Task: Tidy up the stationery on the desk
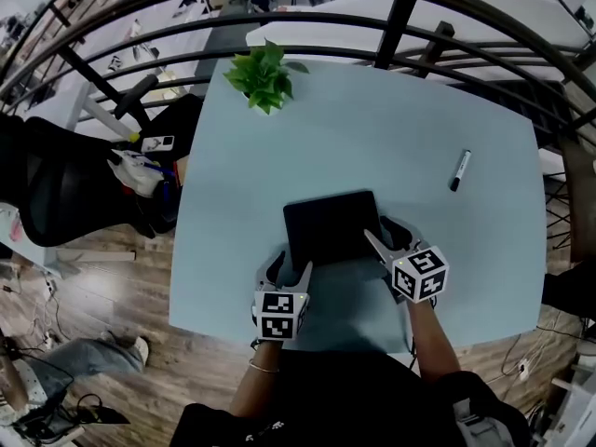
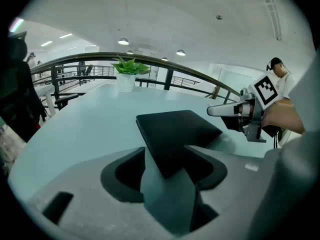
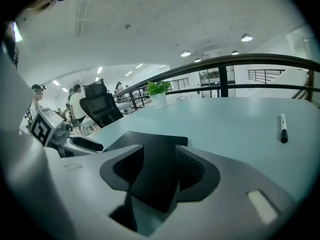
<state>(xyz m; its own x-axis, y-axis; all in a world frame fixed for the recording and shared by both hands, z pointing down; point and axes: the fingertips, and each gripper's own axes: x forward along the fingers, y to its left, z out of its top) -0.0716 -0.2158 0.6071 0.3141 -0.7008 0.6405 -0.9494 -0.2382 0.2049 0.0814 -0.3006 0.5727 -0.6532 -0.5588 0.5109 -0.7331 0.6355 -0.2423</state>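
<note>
1. Mostly bare surface [image 1: 400,128] around the black notebook [image 1: 332,227], widest past its far edge and off to its right. Only a narrow strip between its near edge and the surface's near rim.
2. Lying flat and closed, a little nearer than the middle of the surface, with the left gripper [image 1: 291,268] at its near left corner and the right gripper [image 1: 386,236] at its right edge.
3. Left fingers [image 2: 205,154] spread wide, with the notebook's corner reaching in between them and no clamp on it.
4. Right fingers [image 3: 200,166] apart as well, straddling the notebook's edge without pressing on it.
5. Right of the notebook and farther back, well apart from it: a black marker pen [image 1: 460,170], lying alone, with open surface in between.
6. Beyond the notebook's far edge and to the left, near the far rim: a small potted plant [image 1: 264,77], also well apart.
7. Past the plant, off the surface: a dark curved railing [image 1: 400,7].
8. Left of the notebook, off the surface: a black office chair [image 1: 56,194] over a wooden floor [image 1: 102,287].
</note>
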